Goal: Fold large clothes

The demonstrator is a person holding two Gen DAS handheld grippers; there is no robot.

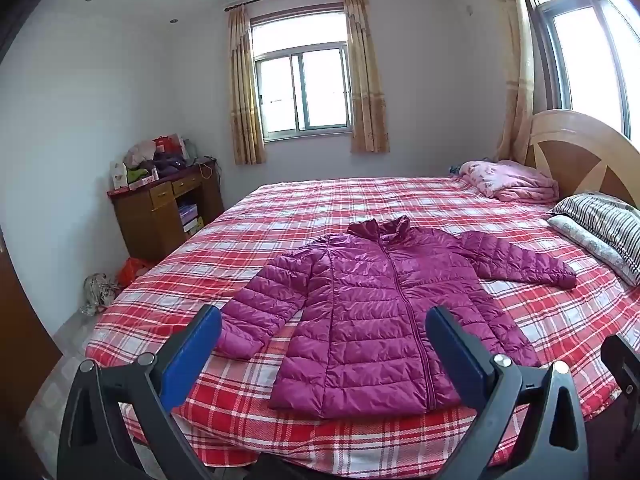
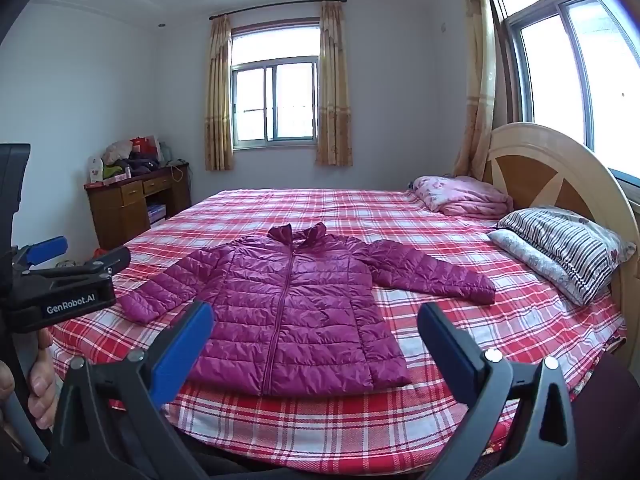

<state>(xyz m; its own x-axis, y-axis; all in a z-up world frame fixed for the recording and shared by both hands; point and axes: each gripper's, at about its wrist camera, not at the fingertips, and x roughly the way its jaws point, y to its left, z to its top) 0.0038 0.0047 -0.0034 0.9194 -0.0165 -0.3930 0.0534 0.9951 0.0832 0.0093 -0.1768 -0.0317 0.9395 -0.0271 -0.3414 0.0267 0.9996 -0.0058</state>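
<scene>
A magenta quilted puffer jacket lies flat and zipped on the red plaid bed, collar away from me, both sleeves spread out to the sides. It also shows in the right wrist view. My left gripper is open and empty, held above the bed's near edge in front of the jacket's hem. My right gripper is open and empty, also short of the hem. The left gripper shows at the left edge of the right wrist view.
Striped and floral pillows and a folded pink blanket lie by the wooden headboard at the right. A cluttered wooden desk stands at the far left, with bags on the floor.
</scene>
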